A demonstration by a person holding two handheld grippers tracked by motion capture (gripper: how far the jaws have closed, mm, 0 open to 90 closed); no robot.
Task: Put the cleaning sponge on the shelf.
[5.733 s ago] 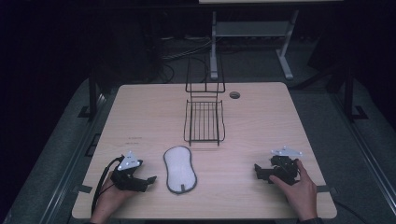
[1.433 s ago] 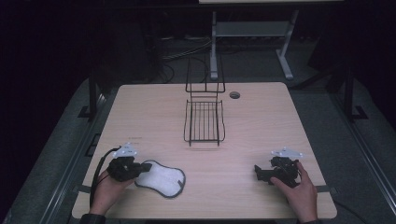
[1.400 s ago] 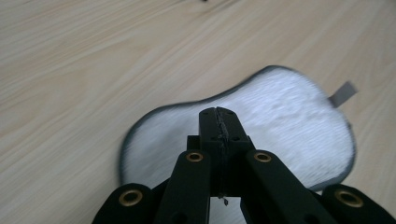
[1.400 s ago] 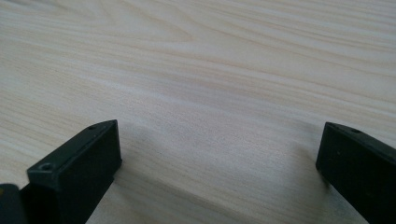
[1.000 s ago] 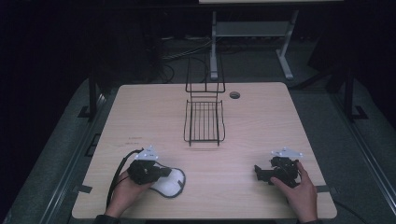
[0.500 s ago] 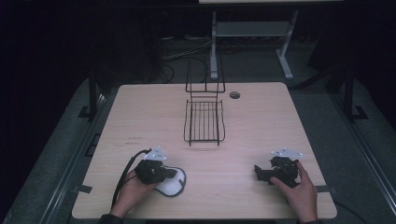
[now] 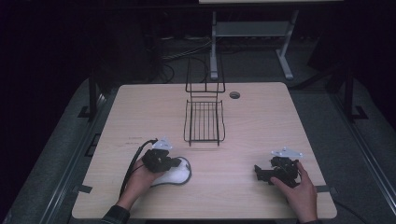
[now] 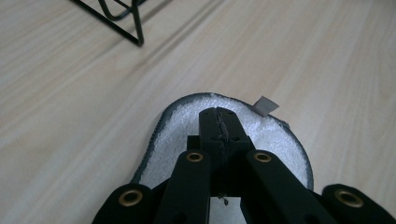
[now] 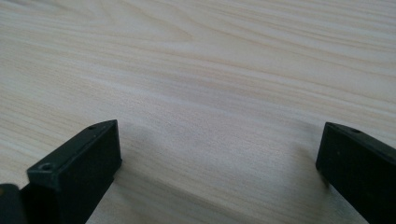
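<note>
Left gripper: seen at the near left of the tabletop, held in the left hand; a black cable is trailed from it toward the person.
Left jaws: seen fully closed, pad to pad, in the left gripper view; they are placed on or just over the insole; whether any of it is pinched cannot be told.
Insole: a white, dark-edged insole, laid flat on the tabletop under the left gripper; a small grey tab is seen at its far edge.
Right gripper: held in the right hand at the near right, well apart from the insole.
Right jaws: spread wide, nothing held between them; bare wood is seen in the gap.
Rack: a black wire rack is stood at mid-tabletop, beyond the insole and apart from it.
</note>
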